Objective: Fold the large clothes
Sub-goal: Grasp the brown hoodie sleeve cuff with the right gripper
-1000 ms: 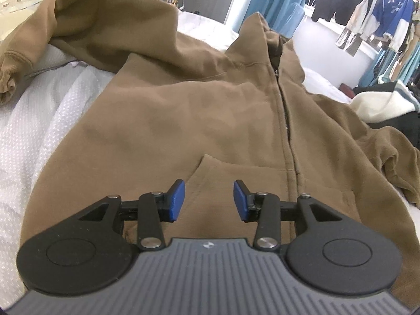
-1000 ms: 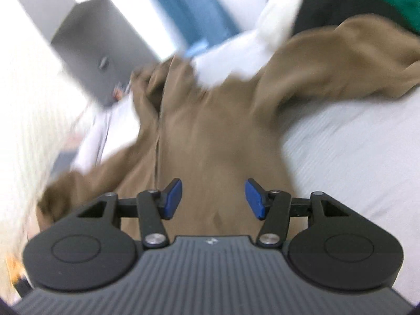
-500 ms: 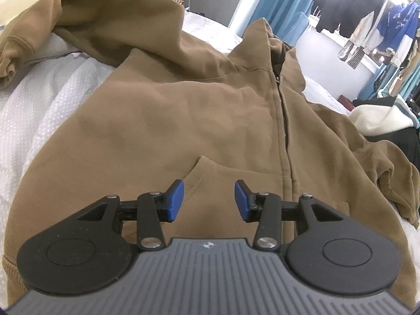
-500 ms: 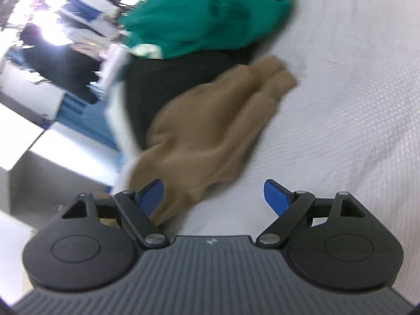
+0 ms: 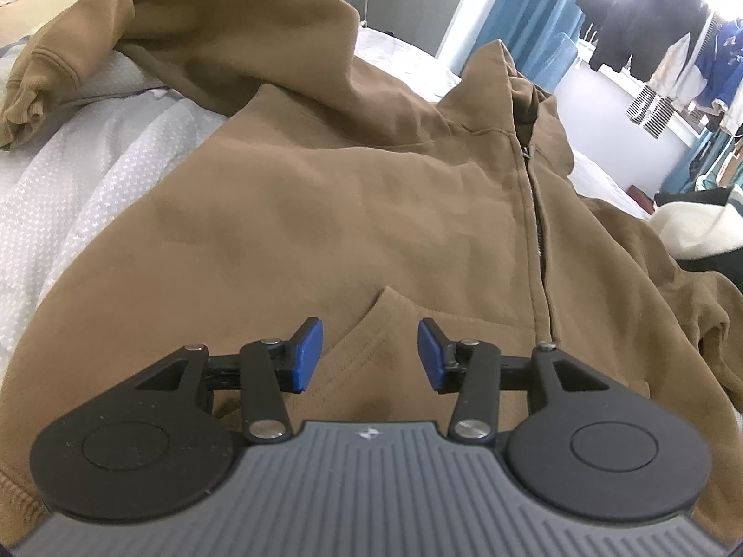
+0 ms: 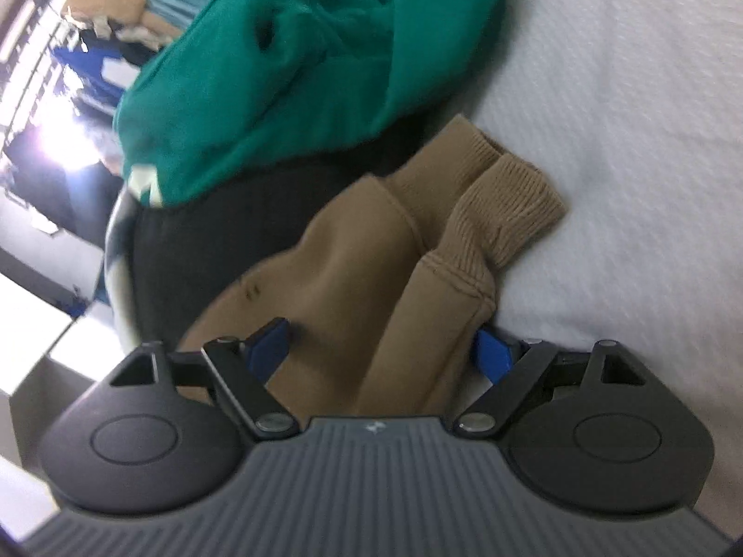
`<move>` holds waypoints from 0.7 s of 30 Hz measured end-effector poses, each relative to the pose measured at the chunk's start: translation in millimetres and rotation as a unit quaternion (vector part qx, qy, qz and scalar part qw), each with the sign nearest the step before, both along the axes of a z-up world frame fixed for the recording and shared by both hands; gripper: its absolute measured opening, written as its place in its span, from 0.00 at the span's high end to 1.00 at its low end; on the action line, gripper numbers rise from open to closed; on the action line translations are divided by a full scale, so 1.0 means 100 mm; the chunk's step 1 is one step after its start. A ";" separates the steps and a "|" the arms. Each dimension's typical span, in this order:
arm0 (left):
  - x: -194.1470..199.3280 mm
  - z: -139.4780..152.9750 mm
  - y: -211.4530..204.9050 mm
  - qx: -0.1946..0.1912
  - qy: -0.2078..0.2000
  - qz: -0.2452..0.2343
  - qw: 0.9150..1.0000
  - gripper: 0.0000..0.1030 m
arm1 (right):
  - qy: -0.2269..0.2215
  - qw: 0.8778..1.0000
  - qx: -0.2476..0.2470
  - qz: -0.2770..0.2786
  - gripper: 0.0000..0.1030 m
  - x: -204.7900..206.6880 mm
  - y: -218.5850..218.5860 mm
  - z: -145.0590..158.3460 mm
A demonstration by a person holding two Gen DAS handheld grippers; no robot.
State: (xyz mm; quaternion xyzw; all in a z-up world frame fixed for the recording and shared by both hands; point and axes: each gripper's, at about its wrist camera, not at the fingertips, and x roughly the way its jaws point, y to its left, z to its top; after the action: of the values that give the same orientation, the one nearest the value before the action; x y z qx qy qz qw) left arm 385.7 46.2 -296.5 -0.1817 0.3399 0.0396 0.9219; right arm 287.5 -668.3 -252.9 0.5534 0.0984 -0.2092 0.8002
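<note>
A large brown zip hoodie (image 5: 371,195) lies front-up on the bed, its zipper (image 5: 538,241) closed. My left gripper (image 5: 370,355) hovers open just over the front pocket's edge (image 5: 394,320), with nothing between the blue pads. The hoodie's left sleeve is thrown back, its cuff (image 5: 28,93) at the far left. In the right wrist view the other sleeve (image 6: 371,278) runs forward between the fingers and ends in a ribbed cuff (image 6: 506,213). My right gripper (image 6: 381,352) is wide open and straddles this sleeve, its right pad partly hidden behind the fabric.
A white textured bedcover (image 6: 627,139) lies under everything. A green garment (image 6: 302,69) and a black one (image 6: 195,250) are heaped just beyond the sleeve cuff. A cream and dark pile (image 5: 696,227) sits at the right. Clothes hang by the window (image 5: 650,23).
My right gripper swung from over the hoodie's body down to the right sleeve's end, rolled, and its jaws widened around the sleeve. The left gripper barely moved.
</note>
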 end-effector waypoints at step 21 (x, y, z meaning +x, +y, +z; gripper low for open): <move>0.01 0.08 -0.12 0.042 0.004 0.017 0.999 0.50 | 0.041 0.994 -0.086 -0.052 0.81 -0.08 -0.91 0.54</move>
State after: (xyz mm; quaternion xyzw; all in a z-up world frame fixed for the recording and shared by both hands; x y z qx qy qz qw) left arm 387.0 33.8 -288.1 -0.1484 0.3381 0.0701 0.9267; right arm 279.8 -758.9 -199.4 0.4775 0.0833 -0.2808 0.8284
